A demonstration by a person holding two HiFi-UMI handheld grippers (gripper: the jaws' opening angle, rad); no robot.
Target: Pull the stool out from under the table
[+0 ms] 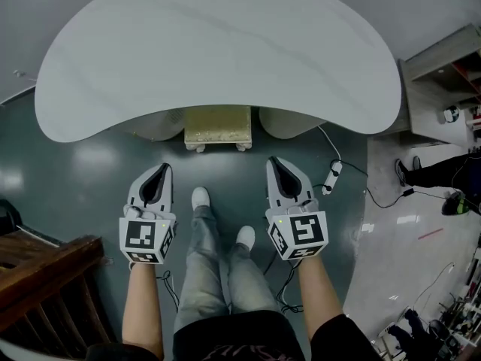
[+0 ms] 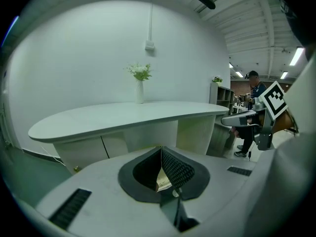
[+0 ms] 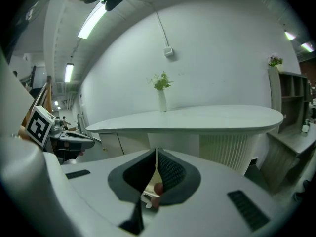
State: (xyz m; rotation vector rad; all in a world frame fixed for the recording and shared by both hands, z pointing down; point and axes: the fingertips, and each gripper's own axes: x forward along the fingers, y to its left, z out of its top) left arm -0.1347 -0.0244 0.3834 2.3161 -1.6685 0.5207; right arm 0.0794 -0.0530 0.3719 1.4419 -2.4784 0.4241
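Observation:
A pale yellow stool (image 1: 217,127) is tucked under the front edge of the curved white table (image 1: 218,43), with only its near part and two feet showing. My left gripper (image 1: 160,169) is held above the floor, short of the stool and to its left, shut with nothing in it. My right gripper (image 1: 274,163) hangs short of the stool on its right side, also shut and empty. In the left gripper view the table (image 2: 123,115) lies ahead, and the pads (image 2: 170,167) are pressed together. The right gripper view shows the table (image 3: 197,117) ahead too.
A white vase with flowers (image 2: 139,80) stands on the table at the wall. A power strip and cable (image 1: 331,177) lie on the floor right of the stool. A wooden piece (image 1: 45,277) is at my lower left. Shelving (image 1: 443,74) and a person's legs (image 1: 440,173) are to the right.

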